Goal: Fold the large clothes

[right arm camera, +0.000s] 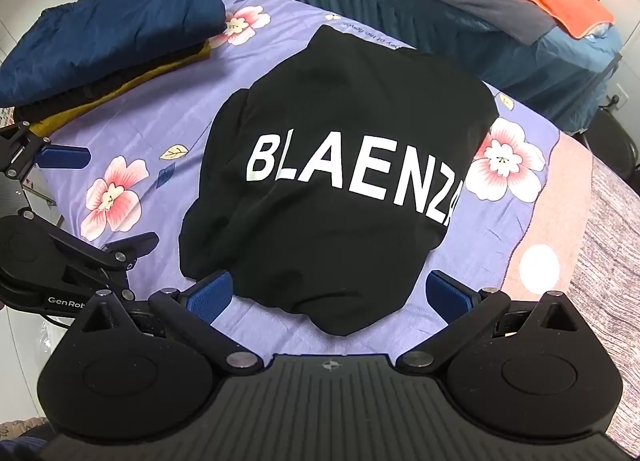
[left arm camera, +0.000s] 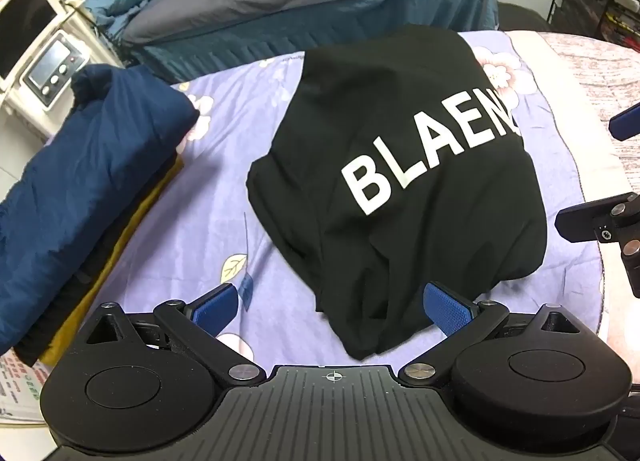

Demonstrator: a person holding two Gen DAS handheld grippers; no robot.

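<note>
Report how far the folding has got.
Done: the black shirt lies folded into a compact block on the sheet, with a folded stack beside it. In hand: nothing; left gripper and right gripper are open. Left: probably stacking the shirt.

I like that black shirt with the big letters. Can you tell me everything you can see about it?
The black shirt looks like soft cotton and is folded into a chunky bundle, a bit wrinkly at its near edge. Big white letters run slanted across the top. It lies flat on the purple flowered sheet, apart from the clothes pile. Nothing holds it: both grippers are open.
</note>
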